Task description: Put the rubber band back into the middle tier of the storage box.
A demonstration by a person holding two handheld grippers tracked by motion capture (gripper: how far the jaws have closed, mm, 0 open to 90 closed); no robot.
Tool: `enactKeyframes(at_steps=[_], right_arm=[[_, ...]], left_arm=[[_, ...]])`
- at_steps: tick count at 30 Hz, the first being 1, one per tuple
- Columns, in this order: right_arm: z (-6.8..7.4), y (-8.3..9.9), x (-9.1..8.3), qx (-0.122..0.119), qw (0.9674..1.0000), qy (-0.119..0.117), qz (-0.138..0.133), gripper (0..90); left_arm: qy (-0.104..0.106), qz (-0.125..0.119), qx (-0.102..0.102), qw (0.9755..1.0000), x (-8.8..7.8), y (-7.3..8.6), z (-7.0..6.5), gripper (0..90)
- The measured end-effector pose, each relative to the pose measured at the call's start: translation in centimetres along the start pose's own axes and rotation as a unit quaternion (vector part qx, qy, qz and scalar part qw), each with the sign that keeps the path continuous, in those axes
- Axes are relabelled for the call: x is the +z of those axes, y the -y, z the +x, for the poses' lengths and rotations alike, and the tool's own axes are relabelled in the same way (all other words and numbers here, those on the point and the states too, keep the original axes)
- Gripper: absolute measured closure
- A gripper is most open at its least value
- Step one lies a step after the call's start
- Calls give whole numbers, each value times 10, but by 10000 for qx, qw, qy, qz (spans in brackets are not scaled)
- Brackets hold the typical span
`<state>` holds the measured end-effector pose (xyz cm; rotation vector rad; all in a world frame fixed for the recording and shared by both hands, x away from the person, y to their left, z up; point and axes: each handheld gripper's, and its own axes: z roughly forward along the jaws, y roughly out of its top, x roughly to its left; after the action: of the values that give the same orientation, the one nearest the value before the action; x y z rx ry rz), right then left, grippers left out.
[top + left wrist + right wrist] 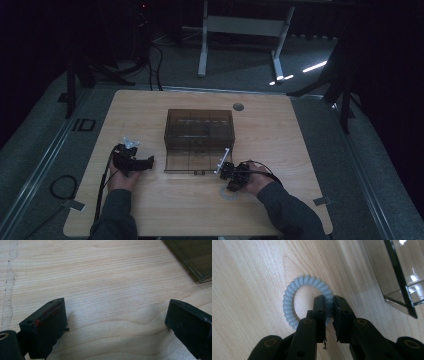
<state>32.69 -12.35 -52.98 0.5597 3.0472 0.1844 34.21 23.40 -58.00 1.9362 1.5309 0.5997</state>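
Observation:
A pale blue spiral hair tie [294,296] lies on the wooden table [150,210], and my right gripper [329,302] is shut on its right side, one jaw inside the ring and one outside. In the high view the hair tie [225,194] shows as a pale ring under my right gripper [234,181], just in front of a smoky clear box [199,132] with its drop-down front flap [192,162] open. My left gripper [149,162] rests left of the box, open, with bare wood between its jaws [117,315].
The box's corner [197,262] lies at the upper right of the left gripper view, and its edge [402,280] runs down the right gripper view. A round grommet hole [238,106] sits behind the box. Cables [62,187] trail off the table's left side.

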Motion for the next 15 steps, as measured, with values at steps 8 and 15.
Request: enactKeyframes(at_steps=[8, 15], right_arm=[[1, -2, 0, -35, 10000, 20, 91, 819], [1, -2, -2, -41, 10000, -19, 74, 820]], left_arm=[[0, 1, -1, 10000, 0, 0, 0, 36], [1, 0, 0, 10000, 0, 0, 0, 36]])
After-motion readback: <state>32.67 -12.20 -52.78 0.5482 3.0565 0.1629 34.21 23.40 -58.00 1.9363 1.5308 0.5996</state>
